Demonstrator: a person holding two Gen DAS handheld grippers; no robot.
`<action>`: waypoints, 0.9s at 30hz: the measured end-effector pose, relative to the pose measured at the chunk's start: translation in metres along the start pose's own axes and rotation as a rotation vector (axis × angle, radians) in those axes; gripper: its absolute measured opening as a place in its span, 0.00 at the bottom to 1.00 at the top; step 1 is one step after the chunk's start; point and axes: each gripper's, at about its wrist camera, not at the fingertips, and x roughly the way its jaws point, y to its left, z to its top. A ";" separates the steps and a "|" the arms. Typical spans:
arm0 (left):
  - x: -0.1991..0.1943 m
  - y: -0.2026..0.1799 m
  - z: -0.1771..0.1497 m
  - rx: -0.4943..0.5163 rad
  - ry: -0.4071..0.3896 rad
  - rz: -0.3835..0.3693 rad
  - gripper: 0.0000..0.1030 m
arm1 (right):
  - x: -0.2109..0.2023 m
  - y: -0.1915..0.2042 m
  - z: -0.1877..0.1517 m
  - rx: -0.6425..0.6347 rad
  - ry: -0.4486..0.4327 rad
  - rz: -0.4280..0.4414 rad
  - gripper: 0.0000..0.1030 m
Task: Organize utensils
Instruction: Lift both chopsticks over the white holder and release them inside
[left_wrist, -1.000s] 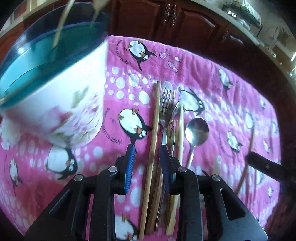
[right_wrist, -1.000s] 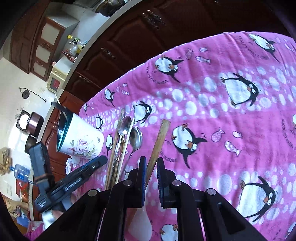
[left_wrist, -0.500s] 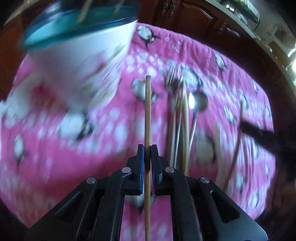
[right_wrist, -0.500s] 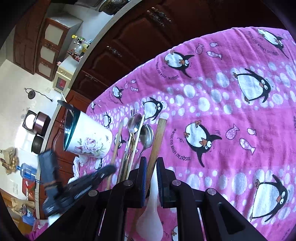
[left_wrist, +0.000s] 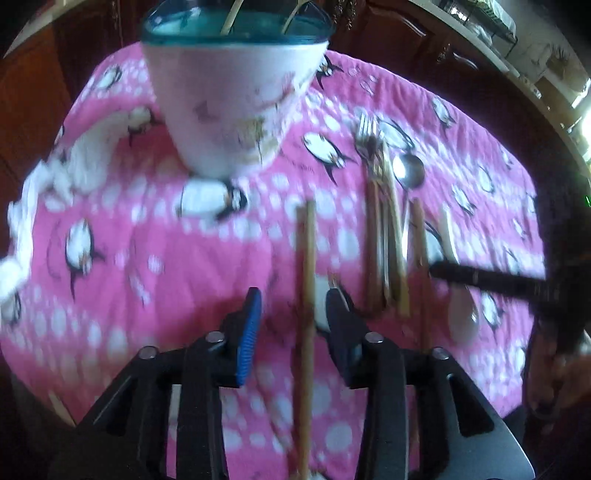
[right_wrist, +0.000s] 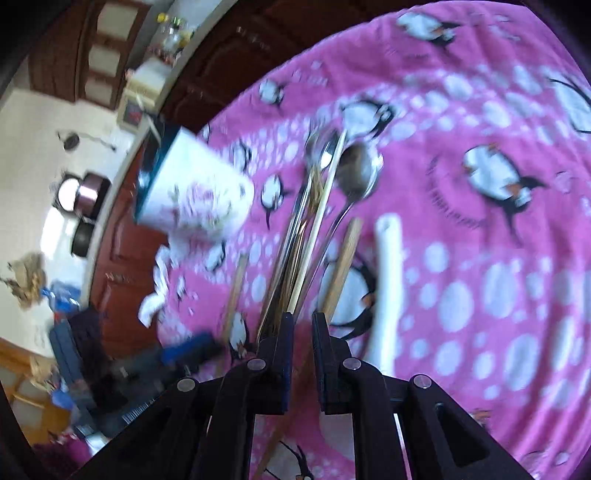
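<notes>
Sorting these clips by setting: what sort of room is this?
Most likely a home kitchen. Dark wooden cabinets stand behind the table, cooking pots sit on a pale counter, and cutlery lies on a pink penguin cloth beside a floral utensil holder.

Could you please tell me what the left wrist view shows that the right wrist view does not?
Only the left wrist view: thin sticks standing inside the floral cup, and the left tongs, which have just been opening, standing clear on both sides of a wooden chopstick.
Only the right wrist view: pots on a counter beyond the table.
Both: the cup, the chopstick, the metal spoon, the white spoon and the pink penguin cloth.
</notes>
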 end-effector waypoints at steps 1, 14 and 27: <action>0.003 0.000 0.006 0.008 -0.009 0.015 0.36 | 0.004 0.000 0.000 0.007 0.016 -0.024 0.09; 0.037 -0.012 0.036 0.101 0.015 0.047 0.33 | 0.018 0.013 0.029 -0.035 -0.030 -0.184 0.20; -0.049 0.016 0.039 0.000 -0.136 -0.145 0.07 | -0.052 0.055 0.010 -0.147 -0.216 -0.093 0.08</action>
